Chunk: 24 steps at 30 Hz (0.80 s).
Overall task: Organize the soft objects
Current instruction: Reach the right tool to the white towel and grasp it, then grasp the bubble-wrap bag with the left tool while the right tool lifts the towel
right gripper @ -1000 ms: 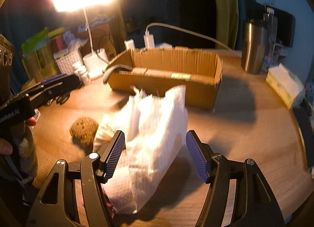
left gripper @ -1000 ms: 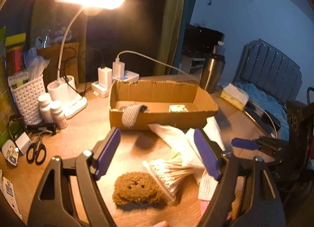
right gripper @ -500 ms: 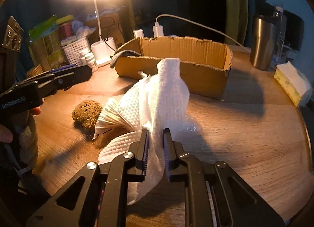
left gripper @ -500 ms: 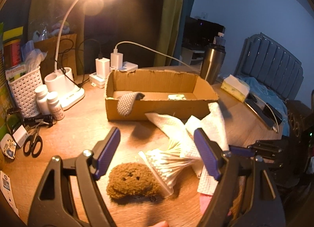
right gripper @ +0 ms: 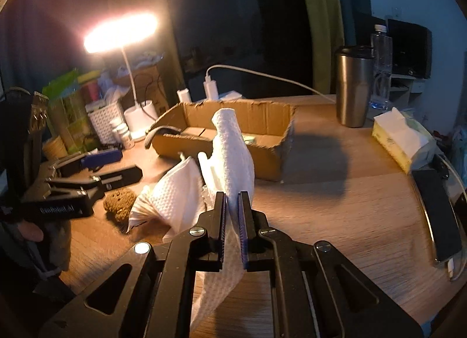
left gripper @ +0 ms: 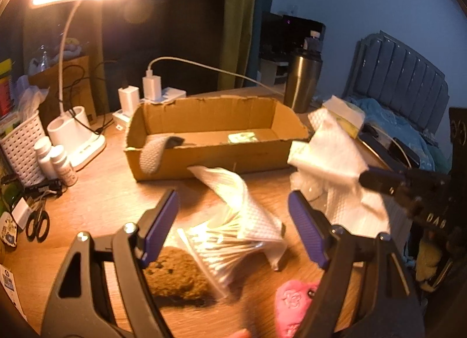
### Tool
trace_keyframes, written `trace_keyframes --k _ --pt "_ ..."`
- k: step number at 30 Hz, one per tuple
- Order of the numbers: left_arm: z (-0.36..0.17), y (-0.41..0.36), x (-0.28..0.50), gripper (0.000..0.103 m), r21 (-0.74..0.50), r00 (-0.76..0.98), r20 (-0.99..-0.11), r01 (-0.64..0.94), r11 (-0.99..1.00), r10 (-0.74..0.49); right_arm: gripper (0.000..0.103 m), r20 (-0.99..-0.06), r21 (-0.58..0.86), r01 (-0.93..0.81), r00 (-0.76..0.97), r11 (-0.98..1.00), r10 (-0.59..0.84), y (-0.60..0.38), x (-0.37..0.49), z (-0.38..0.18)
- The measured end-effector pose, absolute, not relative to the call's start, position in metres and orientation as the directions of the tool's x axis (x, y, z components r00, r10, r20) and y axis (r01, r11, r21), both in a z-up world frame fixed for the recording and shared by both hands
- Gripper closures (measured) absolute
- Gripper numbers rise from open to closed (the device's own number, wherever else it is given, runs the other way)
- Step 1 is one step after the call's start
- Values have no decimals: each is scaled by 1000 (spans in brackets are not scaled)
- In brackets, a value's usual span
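My right gripper (right gripper: 232, 200) is shut on a white paper towel (right gripper: 233, 151) and holds it up off the table in front of the cardboard box (right gripper: 274, 159); the towel also shows in the left wrist view (left gripper: 329, 157). My left gripper (left gripper: 233, 221) is open and empty above a bag of cotton swabs (left gripper: 221, 247), a second white towel (left gripper: 233, 192) and a brown sponge (left gripper: 175, 273). A pink soft item (left gripper: 292, 306) lies near the front edge. A grey knitted piece (left gripper: 153, 157) hangs over the box's (left gripper: 204, 159) left front wall.
A lit desk lamp (left gripper: 73, 133), white basket (left gripper: 20, 148), two small bottles (left gripper: 58, 162) and scissors (left gripper: 38, 221) stand at the left. Chargers (left gripper: 151, 89) sit behind the box. A steel tumbler (right gripper: 353, 89), tissue pack (right gripper: 400, 139) and phone (right gripper: 437, 215) are at the right.
My right gripper closed on the white paper towel and lifted it off the pile toward the box. My left gripper stayed open and shifted slightly over the sponge and swabs.
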<state>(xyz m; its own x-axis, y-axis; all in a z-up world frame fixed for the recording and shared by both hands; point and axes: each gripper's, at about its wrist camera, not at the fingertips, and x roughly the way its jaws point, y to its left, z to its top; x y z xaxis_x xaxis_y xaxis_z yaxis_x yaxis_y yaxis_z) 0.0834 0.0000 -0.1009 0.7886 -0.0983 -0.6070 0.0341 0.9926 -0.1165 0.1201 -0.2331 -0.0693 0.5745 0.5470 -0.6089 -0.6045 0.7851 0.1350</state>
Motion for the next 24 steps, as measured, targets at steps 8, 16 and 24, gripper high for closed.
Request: trace_keyframes --k 8,16,24 --pt "-106 -20 99 25 -91 766 -634 64 994 -107 94 -585 171 -567 600 806 546 -262 133 -68" --pt "-108 -37 112 25 -73 747 -653 95 993 -120 96 -563 202 -547 614 812 553 -281 142 -67" --pt "-105 -81 127 25 -51 736 -648 216 975 -197 96 -553 217 -550 612 807 565 -287 151 -68"
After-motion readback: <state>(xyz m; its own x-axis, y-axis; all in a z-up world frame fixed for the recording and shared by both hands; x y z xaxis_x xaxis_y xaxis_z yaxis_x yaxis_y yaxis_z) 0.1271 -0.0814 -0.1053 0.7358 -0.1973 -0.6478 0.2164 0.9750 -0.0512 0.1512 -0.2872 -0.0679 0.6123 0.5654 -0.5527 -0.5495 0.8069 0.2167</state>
